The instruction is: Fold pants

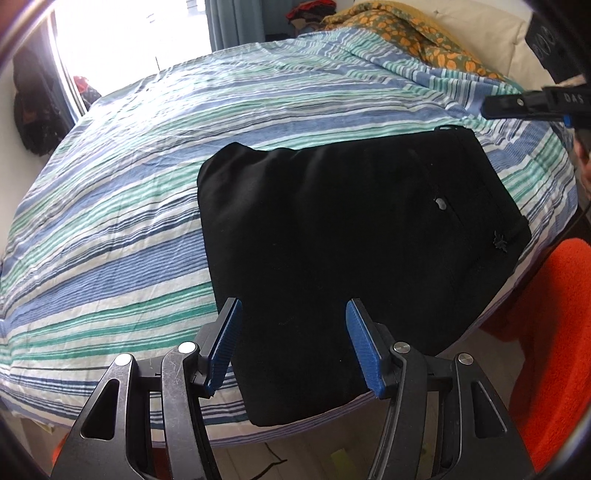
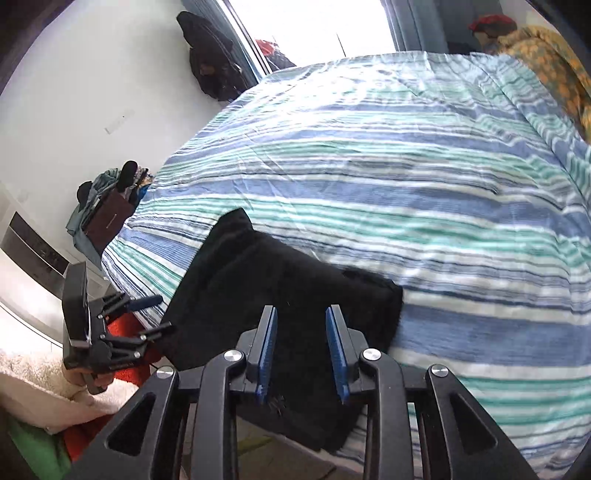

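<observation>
Lying folded into a compact rectangle, the black fabric pants (image 1: 351, 236) rest on the bed (image 1: 110, 229) near its front edge, on a crumpled bedspread striped in blue, green and white (image 2: 424, 192). A small pale button (image 1: 440, 203) shows on the upper layer toward the waistband side, and one corner of the bundle reaches the bed's front edge.

The left hand-held gripper (image 1: 293, 345) hangs above the near edge of the pants with its blue-padded fingers (image 1: 364, 343) spread well apart; nothing is pinched between them. The right hand-held gripper (image 2: 301, 349) hovers over the other end of the same bundle, its blue pads (image 2: 338, 350) parted by a narrow gap and clear of the cloth, pinching nothing.

At the bed's far corner lies an orange and green flower-patterned blanket (image 1: 413, 33) against a cream pillow (image 1: 480, 29). Bright orange fuzzy fabric (image 1: 554, 332) sits beside the bed's front edge.
</observation>
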`<action>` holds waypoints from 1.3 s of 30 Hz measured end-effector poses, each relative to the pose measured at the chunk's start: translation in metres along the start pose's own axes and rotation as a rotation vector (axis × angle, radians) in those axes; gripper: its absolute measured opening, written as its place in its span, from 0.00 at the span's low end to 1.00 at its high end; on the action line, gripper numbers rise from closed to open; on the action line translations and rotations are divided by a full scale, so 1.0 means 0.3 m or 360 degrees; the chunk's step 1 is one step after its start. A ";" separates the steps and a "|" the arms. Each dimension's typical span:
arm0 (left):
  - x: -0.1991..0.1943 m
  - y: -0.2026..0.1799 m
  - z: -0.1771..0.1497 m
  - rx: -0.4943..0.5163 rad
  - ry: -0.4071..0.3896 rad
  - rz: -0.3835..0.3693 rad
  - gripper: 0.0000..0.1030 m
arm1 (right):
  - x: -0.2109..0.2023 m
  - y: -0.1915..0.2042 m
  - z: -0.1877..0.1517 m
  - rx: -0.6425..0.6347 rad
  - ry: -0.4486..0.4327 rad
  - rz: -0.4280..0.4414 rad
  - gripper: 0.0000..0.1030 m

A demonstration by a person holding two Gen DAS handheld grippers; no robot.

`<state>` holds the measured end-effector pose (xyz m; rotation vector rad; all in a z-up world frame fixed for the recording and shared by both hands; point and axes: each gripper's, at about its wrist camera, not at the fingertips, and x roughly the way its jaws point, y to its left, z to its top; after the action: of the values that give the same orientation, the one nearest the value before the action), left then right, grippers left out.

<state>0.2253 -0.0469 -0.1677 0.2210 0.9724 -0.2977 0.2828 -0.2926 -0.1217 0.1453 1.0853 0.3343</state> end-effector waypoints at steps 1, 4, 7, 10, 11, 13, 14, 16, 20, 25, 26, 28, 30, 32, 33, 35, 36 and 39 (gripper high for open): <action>0.010 -0.006 -0.005 0.0012 0.0014 0.0003 0.59 | 0.037 -0.006 -0.009 0.0004 -0.0004 -0.0018 0.28; 0.028 -0.020 -0.021 0.0038 0.0040 0.0003 0.59 | 0.208 -0.065 -0.049 0.0007 0.0142 -0.0229 0.27; 0.023 -0.034 -0.020 0.0074 0.0030 0.0016 0.60 | 0.257 -0.141 -0.119 0.0188 0.0163 -0.0216 0.20; 0.019 -0.027 -0.019 0.0048 0.0035 -0.0006 0.60 | 0.183 -0.113 -0.125 0.0157 0.0086 -0.0249 0.20; 0.021 -0.024 -0.018 0.0036 0.0041 -0.0012 0.60 | 0.149 -0.085 -0.128 0.0111 0.0062 -0.0268 0.21; 0.020 -0.019 -0.014 0.0013 0.0047 -0.0021 0.60 | 0.079 -0.017 -0.146 0.0024 0.0023 -0.0262 0.21; 0.020 -0.018 -0.012 0.0003 0.0049 -0.0023 0.60 | 0.047 0.012 -0.166 -0.0005 0.0011 -0.0246 0.22; 0.018 -0.021 -0.008 -0.0011 0.0050 -0.0031 0.60 | 0.002 0.080 -0.210 -0.0045 0.0003 -0.0227 0.23; 0.033 -0.049 -0.015 0.0023 0.0060 -0.0009 0.64 | 0.035 0.147 -0.348 -0.0079 0.0090 -0.0260 0.23; 0.066 -0.087 -0.025 0.0090 0.0104 0.0074 0.65 | 0.158 0.096 -0.474 0.0091 0.0205 -0.0263 0.24; 0.066 -0.092 -0.025 0.0097 0.0099 0.0086 0.65 | 0.157 0.100 -0.471 0.0091 0.0202 -0.0269 0.24; 0.068 -0.095 -0.024 0.0081 0.0103 0.0088 0.65 | 0.159 0.098 -0.467 0.0081 0.0210 -0.0269 0.24; 0.070 -0.098 -0.024 0.0073 0.0103 0.0086 0.66 | 0.164 0.087 -0.470 0.0099 0.0211 -0.0246 0.24; 0.073 -0.103 -0.021 0.0081 0.0103 0.0091 0.66 | 0.167 0.078 -0.463 0.0116 0.0211 -0.0231 0.24; 0.074 -0.105 -0.021 0.0084 0.0103 0.0092 0.66 | 0.167 0.077 -0.463 0.0116 0.0211 -0.0232 0.24; 0.077 -0.109 -0.020 0.0086 0.0103 0.0090 0.67 | 0.169 0.073 -0.463 0.0109 0.0213 -0.0238 0.24; 0.078 -0.110 -0.020 0.0085 0.0102 0.0088 0.67 | 0.168 0.074 -0.463 0.0107 0.0213 -0.0241 0.24; 0.079 -0.111 -0.024 0.0084 0.0100 0.0087 0.67 | 0.166 0.074 -0.463 0.0109 0.0210 -0.0239 0.24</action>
<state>0.2209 -0.0793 -0.1931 0.3062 1.0196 -0.2681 0.1765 -0.2615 -0.2218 0.1029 1.2316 0.1735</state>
